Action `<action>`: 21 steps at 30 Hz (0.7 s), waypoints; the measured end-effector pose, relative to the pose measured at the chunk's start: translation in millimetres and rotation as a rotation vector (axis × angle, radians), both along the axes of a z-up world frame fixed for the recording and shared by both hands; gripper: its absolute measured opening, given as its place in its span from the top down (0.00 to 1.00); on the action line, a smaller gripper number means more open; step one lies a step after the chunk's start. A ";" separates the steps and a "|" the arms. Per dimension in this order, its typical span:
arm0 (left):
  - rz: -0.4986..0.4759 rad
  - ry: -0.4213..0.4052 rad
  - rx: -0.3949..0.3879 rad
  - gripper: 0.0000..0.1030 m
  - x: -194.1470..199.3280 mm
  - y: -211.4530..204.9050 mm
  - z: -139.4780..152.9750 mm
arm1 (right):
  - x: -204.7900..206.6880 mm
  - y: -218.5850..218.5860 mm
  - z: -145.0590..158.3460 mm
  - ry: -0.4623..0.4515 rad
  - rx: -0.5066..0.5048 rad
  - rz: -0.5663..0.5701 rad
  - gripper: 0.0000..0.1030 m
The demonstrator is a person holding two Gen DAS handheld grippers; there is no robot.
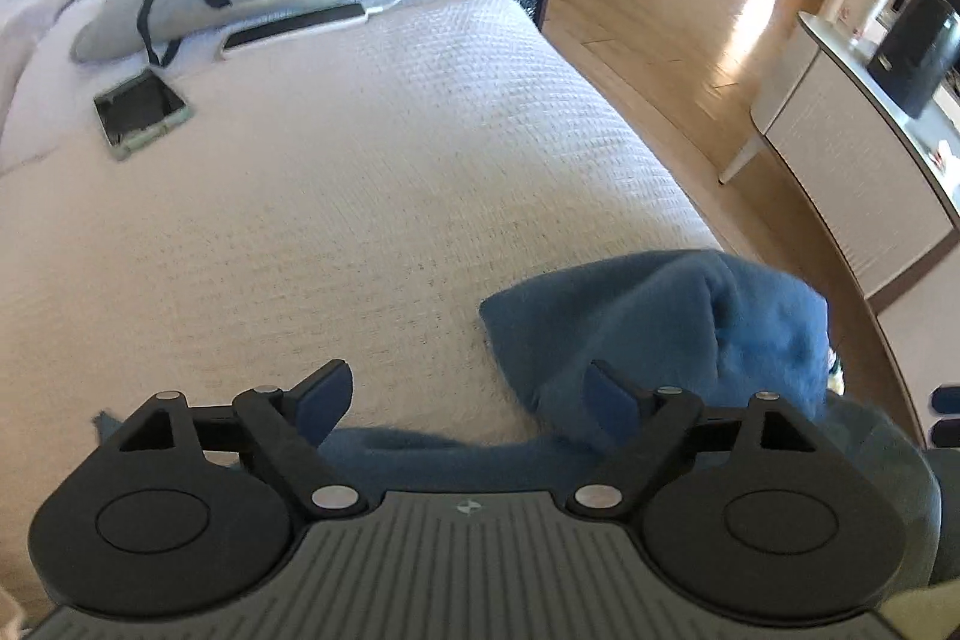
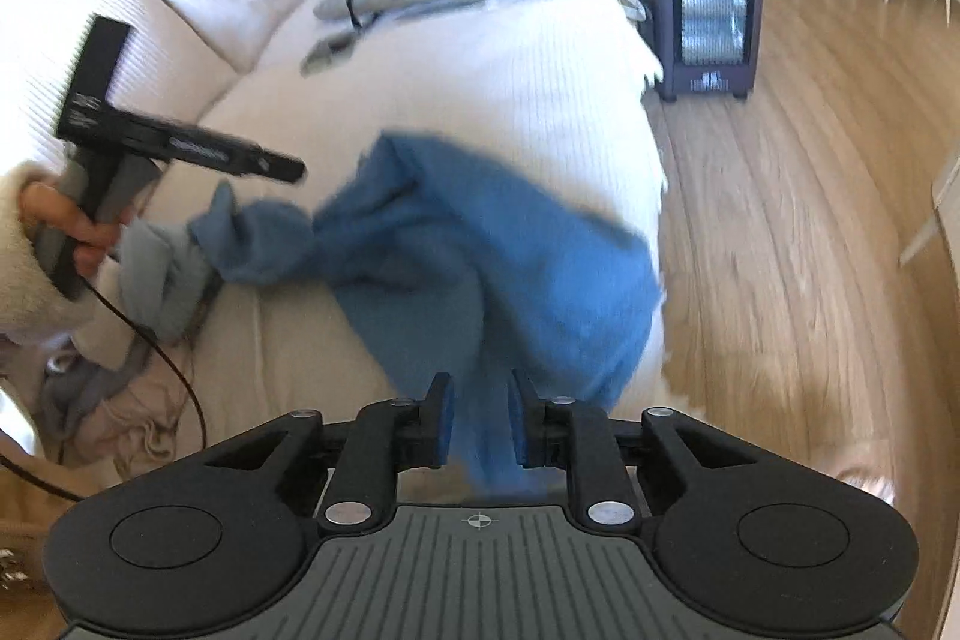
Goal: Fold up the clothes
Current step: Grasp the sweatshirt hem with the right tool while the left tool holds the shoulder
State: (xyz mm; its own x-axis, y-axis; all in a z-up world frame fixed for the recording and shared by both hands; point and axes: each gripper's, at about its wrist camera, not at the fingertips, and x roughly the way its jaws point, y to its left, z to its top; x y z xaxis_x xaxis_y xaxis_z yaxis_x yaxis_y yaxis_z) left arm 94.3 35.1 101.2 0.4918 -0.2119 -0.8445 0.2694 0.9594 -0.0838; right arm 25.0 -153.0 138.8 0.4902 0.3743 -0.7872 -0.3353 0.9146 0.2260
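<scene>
Right tool [image 2: 478,424] pinches the crumpled blue garment [image 2: 480,244] to lift it off the bed [image 2: 420,100]; left tool [image 1: 468,394] hovers agape, empty.

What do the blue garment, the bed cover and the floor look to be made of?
Blue garment: soft fleece or brushed knit by the look, matte, with a fuzzy nap and limp folds; motion blur leaves the weave open.
Bed cover: pale woven cotton-like fabric, matte, with a raised waffle grid.
Floor: wood or wood-look laminate, semi-gloss; plank seams, grain and sunlight sheen show.
</scene>
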 end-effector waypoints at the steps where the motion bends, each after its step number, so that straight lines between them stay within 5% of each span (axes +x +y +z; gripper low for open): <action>1: 0.007 0.008 -0.005 0.18 2.8 -1.9 -3.8 | 2.0 -3.9 3.7 -0.015 0.007 -0.015 0.76; 6: 0.040 0.048 -0.028 0.19 16.7 -11.4 -23.0 | 13.7 -24.6 5.3 -0.053 0.008 -0.089 0.64; 13: 0.080 0.105 -0.072 0.28 35.8 -24.0 -45.7 | 61.1 -58.1 -42.6 -0.012 0.033 -0.229 0.64; 21: 0.078 0.140 -0.141 0.34 40.5 -40.3 -46.0 | 122.7 -71.6 -93.7 0.087 0.170 -0.235 0.64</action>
State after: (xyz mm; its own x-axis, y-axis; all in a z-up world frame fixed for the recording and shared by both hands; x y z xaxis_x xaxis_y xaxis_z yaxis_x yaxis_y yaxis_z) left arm 134.8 -5.2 55.2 0.3917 -0.2986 -0.8703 0.1707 0.9530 -0.2502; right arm 147.7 -224.6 45.1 0.5122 0.3890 -0.7657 -0.0918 0.9113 0.4015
